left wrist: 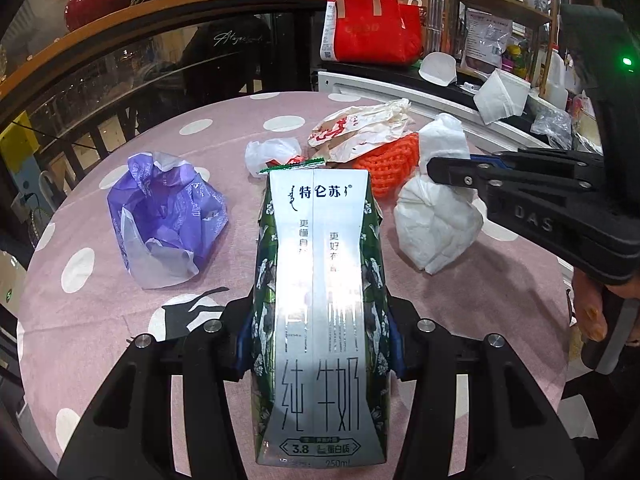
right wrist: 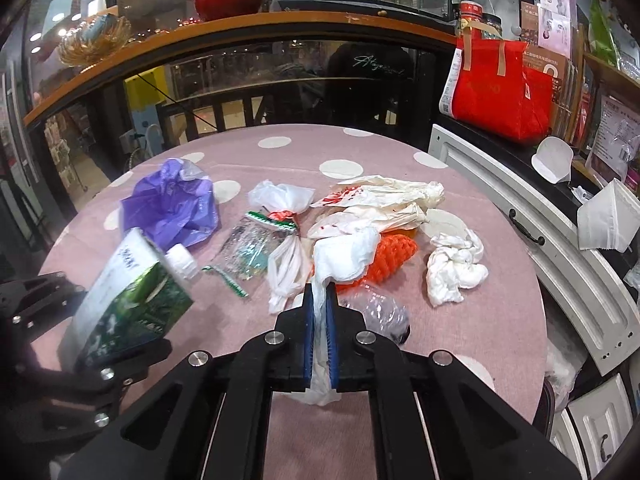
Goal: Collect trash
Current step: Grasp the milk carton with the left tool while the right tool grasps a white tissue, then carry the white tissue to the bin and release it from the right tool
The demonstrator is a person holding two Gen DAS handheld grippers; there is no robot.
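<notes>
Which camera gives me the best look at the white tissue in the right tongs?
The right wrist view. There the white tissue sits pinched between the blue pads of the right tongs, its loose end spilling forward. The left wrist view shows it side-on as a crumpled wad, with the tongs' tips covering the pinch point.

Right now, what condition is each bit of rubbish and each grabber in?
Left gripper: shut on milk carton.
Milk carton: held off the table.
Right gripper: shut on white tissue.
White tissue: pinched, crumpled.
Purple bag: crumpled, lying on the table.
Clear bottle: crushed.
</notes>
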